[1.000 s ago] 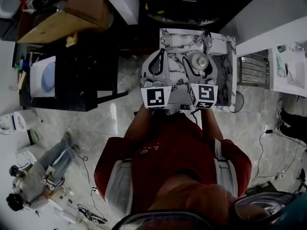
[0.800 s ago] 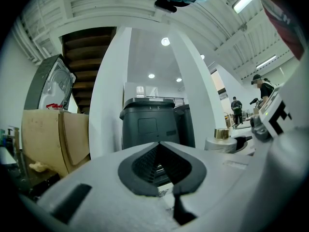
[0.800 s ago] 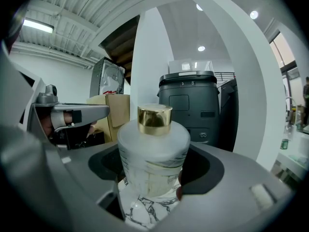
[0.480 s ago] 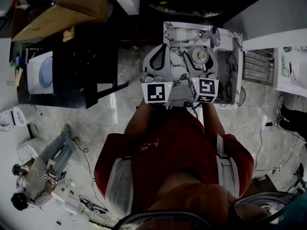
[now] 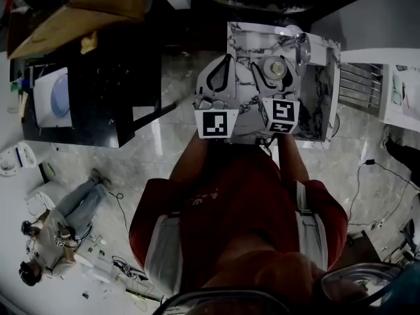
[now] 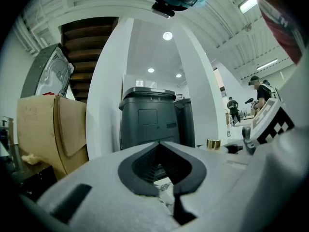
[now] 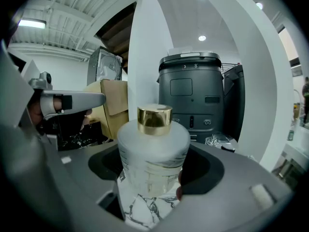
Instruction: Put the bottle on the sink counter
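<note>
Right tongs (image 5: 275, 64) clamped on an upright frosted glass bottle (image 7: 153, 151) with a gold cap, over the white marble sink counter (image 5: 316, 97), left tongs (image 5: 227, 61) just left, tips together, empty.

My right gripper (image 5: 275, 77) clasps the bottle (image 5: 274, 67) over the marble sink counter (image 5: 319, 87); my left gripper (image 5: 223, 67), tips together, hangs just left.
</note>
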A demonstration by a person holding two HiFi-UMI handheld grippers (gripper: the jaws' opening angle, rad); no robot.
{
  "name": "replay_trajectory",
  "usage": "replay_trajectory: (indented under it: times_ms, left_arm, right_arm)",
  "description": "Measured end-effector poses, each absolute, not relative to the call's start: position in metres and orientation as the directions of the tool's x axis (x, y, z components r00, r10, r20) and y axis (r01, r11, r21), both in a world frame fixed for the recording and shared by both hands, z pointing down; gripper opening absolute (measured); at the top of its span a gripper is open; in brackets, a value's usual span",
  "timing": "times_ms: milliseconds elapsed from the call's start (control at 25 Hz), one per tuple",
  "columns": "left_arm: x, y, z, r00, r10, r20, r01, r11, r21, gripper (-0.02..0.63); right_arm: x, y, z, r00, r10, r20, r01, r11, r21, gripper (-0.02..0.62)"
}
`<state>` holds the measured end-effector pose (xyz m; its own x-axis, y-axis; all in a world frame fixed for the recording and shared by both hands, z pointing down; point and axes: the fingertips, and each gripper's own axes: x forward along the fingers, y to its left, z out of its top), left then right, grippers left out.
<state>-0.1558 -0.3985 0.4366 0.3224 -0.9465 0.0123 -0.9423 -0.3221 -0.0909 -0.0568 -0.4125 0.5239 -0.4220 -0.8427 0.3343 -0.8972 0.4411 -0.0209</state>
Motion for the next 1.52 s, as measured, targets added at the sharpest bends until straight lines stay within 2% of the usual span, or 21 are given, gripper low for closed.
replay_trajectory:
  times_ms: [320, 520, 1520]
  left_arm:
    - [-0.168, -0.407, 0.452, 0.284, -0.959, 0.017, -0.959, -0.284, 0.020, 0.003]
    - [-0.171, -0.407, 0.460, 0.321, -0.944, 0.071, -0.939, -0.327, -0.110, 0.002]
    - [-0.164, -0.416, 0.483, 0.358, -0.924, 0.133, -0.921, -0.373, -0.112, 0.003]
  right_arm:
    - [-0.062, -0.427, 0.569, -0.398, -0.824, 0.403, -0.904, 0.427, -0.020, 0.339]
    - [-0.064, -0.436, 0.598, -0.384, -0.805, 0.452, -0.905, 0.424, -0.015, 0.340]
    - [-0.068, -0.480, 0.661, -0.338, -0.779, 0.528, -0.914, 0.405, 0.013, 0.339]
